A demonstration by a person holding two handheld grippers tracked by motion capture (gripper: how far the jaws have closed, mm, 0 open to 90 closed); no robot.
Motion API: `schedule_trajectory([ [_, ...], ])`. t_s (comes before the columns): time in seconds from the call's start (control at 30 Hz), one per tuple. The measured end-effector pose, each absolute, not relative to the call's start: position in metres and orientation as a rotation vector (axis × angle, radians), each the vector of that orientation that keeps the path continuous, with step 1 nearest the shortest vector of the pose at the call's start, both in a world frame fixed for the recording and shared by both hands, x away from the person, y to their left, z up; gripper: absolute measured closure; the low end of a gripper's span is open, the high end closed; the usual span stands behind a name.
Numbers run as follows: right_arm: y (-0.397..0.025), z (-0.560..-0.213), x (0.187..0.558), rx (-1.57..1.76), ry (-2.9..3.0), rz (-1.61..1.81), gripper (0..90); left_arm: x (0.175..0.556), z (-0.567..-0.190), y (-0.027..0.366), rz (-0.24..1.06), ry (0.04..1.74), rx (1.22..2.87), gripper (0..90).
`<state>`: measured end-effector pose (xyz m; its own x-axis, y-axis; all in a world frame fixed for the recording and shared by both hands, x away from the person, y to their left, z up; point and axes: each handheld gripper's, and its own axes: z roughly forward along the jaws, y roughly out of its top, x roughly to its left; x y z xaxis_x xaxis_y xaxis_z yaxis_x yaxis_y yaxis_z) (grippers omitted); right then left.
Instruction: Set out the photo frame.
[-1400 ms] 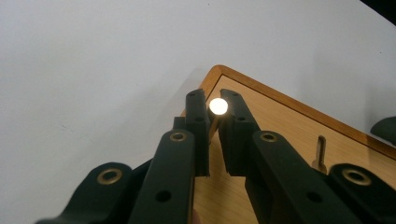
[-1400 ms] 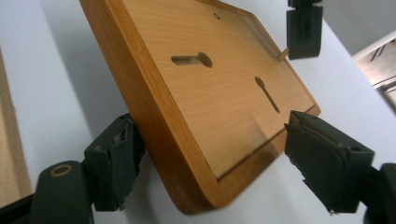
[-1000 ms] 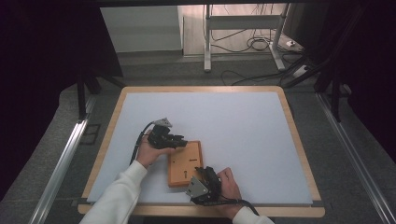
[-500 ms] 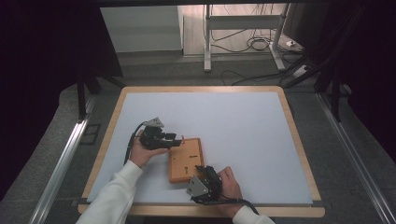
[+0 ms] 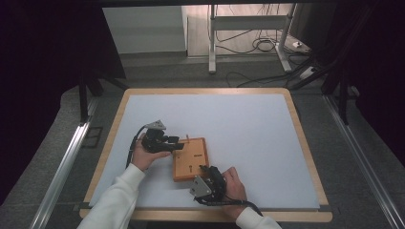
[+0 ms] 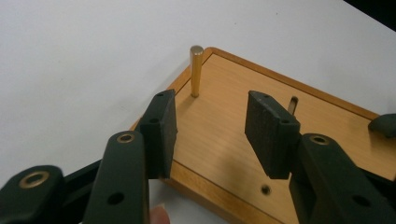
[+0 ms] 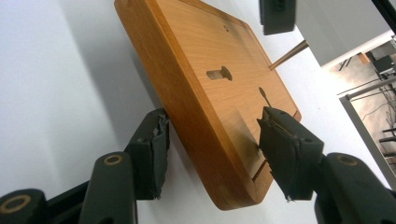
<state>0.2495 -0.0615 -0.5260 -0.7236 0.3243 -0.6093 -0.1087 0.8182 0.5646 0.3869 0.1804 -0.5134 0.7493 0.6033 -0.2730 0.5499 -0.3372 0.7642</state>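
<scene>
Left claw [image 6: 210,135] back, agape over board [image 6: 299,121]

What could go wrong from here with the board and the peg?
1. The right gripper straddles the near edge of the board with its jaws apart; closing unevenly could tip or slide the board on the smooth table.
2. The left gripper is open short of the upright peg; a misjudged approach could knock or bend it.
3. Both grippers work on one small board, so they might pull against each other.

High view overlooks table; gripper views closely share the wooden board [image 5: 190,158].
</scene>
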Motion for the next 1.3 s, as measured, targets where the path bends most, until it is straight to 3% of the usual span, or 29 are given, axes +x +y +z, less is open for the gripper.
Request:
schedule_trajectory([
  [0.9,-0.051,-0.493,0.281,0.113,2.209,0.712,57.0,0.383,-0.506,0.2,0.1,0.914,1.929,52.5],
  [1.3,-0.052,-0.49,0.284,0.121,2.231,0.716,57.8,0.371,-0.495,0.207,0.171,0.932,1.916,37.8],
])
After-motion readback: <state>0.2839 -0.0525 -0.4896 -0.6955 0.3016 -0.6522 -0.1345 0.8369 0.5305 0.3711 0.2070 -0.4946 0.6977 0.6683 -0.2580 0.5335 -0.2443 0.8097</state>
